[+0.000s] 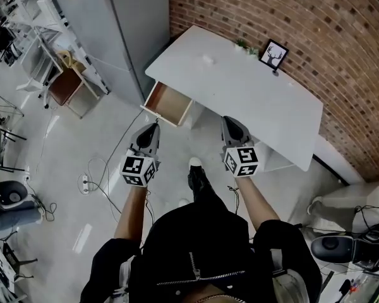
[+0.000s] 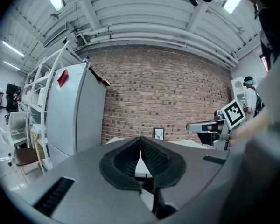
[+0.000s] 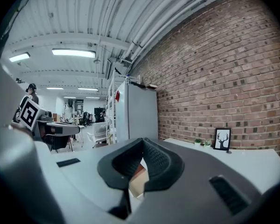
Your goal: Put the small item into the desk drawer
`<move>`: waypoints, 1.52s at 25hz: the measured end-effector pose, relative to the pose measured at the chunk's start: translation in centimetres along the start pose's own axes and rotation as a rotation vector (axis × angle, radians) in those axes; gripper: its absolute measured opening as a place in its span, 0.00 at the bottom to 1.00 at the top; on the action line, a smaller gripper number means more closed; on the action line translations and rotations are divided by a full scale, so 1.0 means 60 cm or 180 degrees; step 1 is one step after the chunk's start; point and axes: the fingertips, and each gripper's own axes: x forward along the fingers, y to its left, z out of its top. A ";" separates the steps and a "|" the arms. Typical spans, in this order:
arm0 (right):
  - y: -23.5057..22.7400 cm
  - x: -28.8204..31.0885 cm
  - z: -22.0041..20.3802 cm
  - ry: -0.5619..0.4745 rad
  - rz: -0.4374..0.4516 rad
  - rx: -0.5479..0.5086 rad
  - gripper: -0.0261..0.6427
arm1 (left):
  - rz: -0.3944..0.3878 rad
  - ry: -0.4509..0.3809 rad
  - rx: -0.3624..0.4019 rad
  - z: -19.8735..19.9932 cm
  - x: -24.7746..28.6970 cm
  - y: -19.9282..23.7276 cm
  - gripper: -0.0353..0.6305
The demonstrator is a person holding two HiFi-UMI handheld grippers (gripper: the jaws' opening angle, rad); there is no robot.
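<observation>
The white desk [image 1: 259, 100] stands against the brick wall, and its wooden drawer [image 1: 167, 103] is pulled open at the left end. A small white item [image 1: 208, 59] lies on the desktop near the far left corner. Both grippers hang in front of the desk, short of it and above the floor. My left gripper [image 1: 154, 127] points toward the drawer's front, jaws shut with nothing between them [image 2: 140, 139]. My right gripper [image 1: 229, 120] is level with the desk's front edge, also shut and empty [image 3: 142, 142].
A framed deer picture [image 1: 273, 55] and a small plant [image 1: 243, 45] sit at the desk's back edge. A tall grey fridge [image 1: 123, 17] stands left of the desk. A chair [image 1: 66, 84] and floor cables [image 1: 95, 175] lie to the left.
</observation>
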 end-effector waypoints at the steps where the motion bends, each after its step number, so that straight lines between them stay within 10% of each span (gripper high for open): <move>1: -0.008 0.016 0.001 0.0002 0.0007 0.0014 0.03 | 0.0008 0.0010 0.0003 0.002 0.015 0.007 0.09; 21: -0.218 0.391 0.065 -0.0024 0.0257 0.0025 0.03 | 0.0173 0.0023 0.0036 0.064 0.393 0.166 0.09; 38: -0.197 0.500 0.024 0.0278 0.0328 -0.0032 0.03 | 0.0011 0.0214 -0.0048 0.032 0.468 0.235 0.09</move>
